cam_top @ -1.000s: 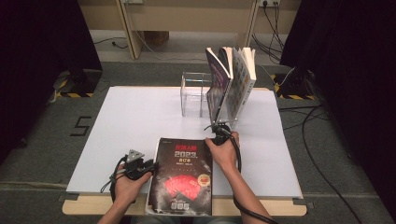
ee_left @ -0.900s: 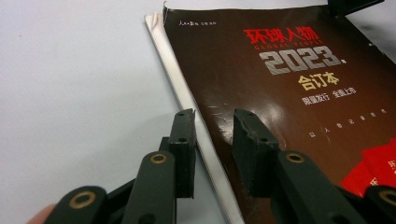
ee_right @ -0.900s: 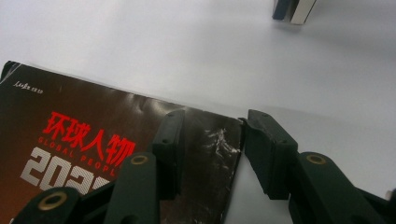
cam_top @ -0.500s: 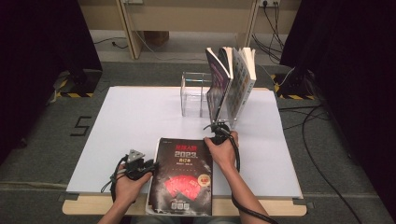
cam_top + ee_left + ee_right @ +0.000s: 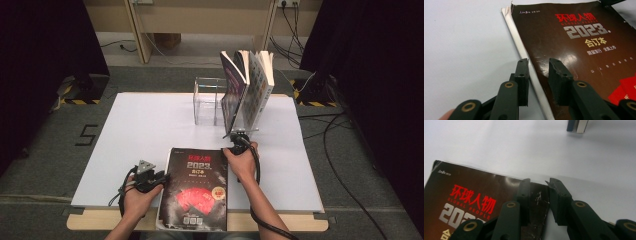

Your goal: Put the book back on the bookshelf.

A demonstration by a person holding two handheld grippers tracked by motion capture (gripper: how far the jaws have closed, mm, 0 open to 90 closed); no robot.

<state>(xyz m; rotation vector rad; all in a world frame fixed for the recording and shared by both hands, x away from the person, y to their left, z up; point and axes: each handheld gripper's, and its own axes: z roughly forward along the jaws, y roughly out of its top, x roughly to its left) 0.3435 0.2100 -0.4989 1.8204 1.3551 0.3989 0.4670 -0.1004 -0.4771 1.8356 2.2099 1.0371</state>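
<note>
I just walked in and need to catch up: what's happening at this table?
A person works a dark magazine lying flat at the near edge of the white table with two tongs. The left tongs straddle its left edge. The right tongs sit over its far right corner and have just been closing, the corner between the jaws. Farther back, a few books stand upright beside a clear rack.

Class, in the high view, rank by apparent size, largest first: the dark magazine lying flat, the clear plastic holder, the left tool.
1. dark magazine, though nearest the camera
2. clear plastic holder
3. left tool
</note>
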